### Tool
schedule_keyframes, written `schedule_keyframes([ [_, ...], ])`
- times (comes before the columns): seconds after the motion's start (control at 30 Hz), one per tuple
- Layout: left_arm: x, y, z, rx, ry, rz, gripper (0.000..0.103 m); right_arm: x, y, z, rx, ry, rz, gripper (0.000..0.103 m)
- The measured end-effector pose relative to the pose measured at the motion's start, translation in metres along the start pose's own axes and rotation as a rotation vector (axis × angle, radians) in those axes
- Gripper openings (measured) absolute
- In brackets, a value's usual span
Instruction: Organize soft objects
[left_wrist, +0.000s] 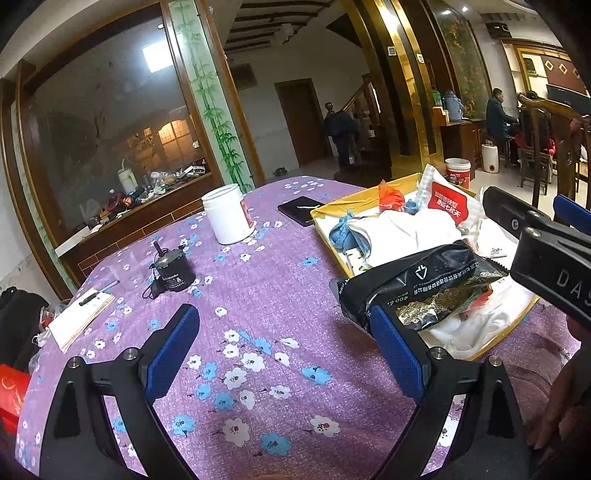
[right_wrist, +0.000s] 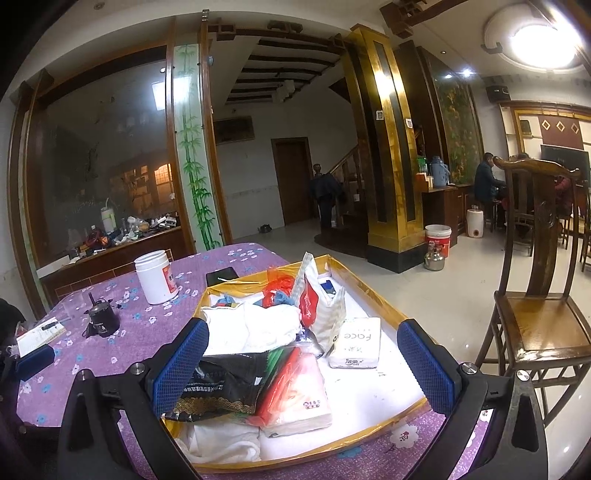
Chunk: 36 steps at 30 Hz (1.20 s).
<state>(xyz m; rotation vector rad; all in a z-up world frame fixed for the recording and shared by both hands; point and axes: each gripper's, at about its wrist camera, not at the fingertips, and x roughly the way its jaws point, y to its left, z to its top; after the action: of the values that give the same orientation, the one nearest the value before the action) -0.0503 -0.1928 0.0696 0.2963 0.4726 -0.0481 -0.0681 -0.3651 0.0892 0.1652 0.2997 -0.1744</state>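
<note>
1. Purple floral tablecloth (left_wrist: 258, 295) underfoot in the left wrist view: left gripper (left_wrist: 284, 354) spread wide, holding nothing, hovering beside gold-rimmed tray (left_wrist: 325, 214); black packet (left_wrist: 417, 284) draped over the tray's near edge, touching the right pad; white jar (left_wrist: 227, 214) well apart.
2. Right wrist view: right gripper (right_wrist: 303, 373) gaping, empty, over the tray (right_wrist: 373, 291); inside, black packet (right_wrist: 221, 384), white cloth (right_wrist: 255, 325), "Face" tissue pack (right_wrist: 356, 341).
</note>
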Motion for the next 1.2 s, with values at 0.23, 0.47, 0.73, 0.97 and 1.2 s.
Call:
schedule_keyframes([
  [0.23, -0.0005, -0.0011, -0.0001, 0.002, 0.001, 0.000, 0.094, 0.0003, -0.0002, -0.0007, -0.007, 0.001, -0.002, 0.103],
  [0.47, -0.0001, -0.0007, -0.0005, 0.003, 0.005, 0.003, 0.094, 0.0006, 0.0000, -0.0008, -0.007, 0.001, -0.001, 0.103],
  [0.73, 0.0008, -0.0005, -0.0007, 0.001, 0.010, 0.003, 0.094, 0.0008, 0.0002, -0.0006, -0.006, 0.001, 0.000, 0.103],
  [0.97, 0.0021, 0.0008, -0.0016, 0.001, 0.012, 0.007, 0.094, 0.0015, 0.0006, -0.0008, -0.006, 0.000, 0.000, 0.103],
  [1.2, 0.0018, 0.0016, -0.0018, 0.002, 0.012, 0.008, 0.094, 0.0014, 0.0002, -0.0004, -0.006, -0.001, 0.000, 0.103],
])
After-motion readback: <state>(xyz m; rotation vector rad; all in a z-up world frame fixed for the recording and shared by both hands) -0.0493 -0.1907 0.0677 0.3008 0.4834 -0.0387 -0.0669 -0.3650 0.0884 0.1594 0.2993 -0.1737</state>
